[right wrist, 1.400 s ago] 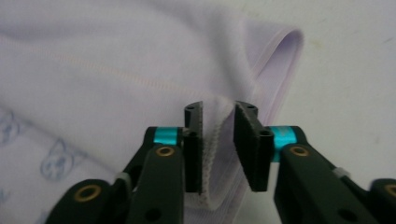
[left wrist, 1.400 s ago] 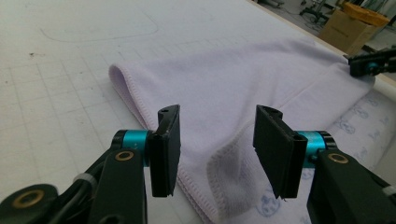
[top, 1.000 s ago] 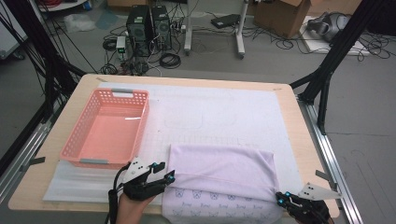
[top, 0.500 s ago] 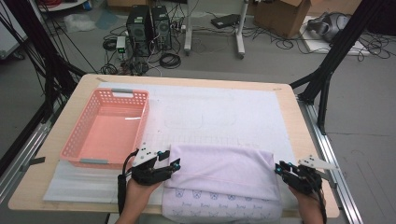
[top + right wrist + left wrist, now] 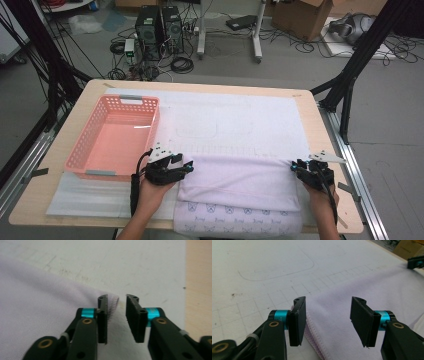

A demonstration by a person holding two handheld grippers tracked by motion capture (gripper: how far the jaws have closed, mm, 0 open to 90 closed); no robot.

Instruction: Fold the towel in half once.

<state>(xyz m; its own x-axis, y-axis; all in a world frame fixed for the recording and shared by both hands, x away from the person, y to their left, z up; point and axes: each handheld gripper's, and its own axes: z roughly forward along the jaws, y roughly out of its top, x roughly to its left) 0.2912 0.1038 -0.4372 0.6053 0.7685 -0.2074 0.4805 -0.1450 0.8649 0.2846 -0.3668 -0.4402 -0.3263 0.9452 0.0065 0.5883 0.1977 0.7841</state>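
I see my left gripper spread wide and right gripper parted over the lilac towel's twelve-o'clock corners.

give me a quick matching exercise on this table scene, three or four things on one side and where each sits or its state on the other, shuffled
Things:
1. pink plastic basket
2. folded lilac towel
3. left gripper
4. white gridded mat

Places or states:
A. jaws open over the towel's left corner
B. covers the tabletop under everything
C. left part of the table
D. near edge, between the two grippers

Pairs: 1-C, 2-D, 3-A, 4-B
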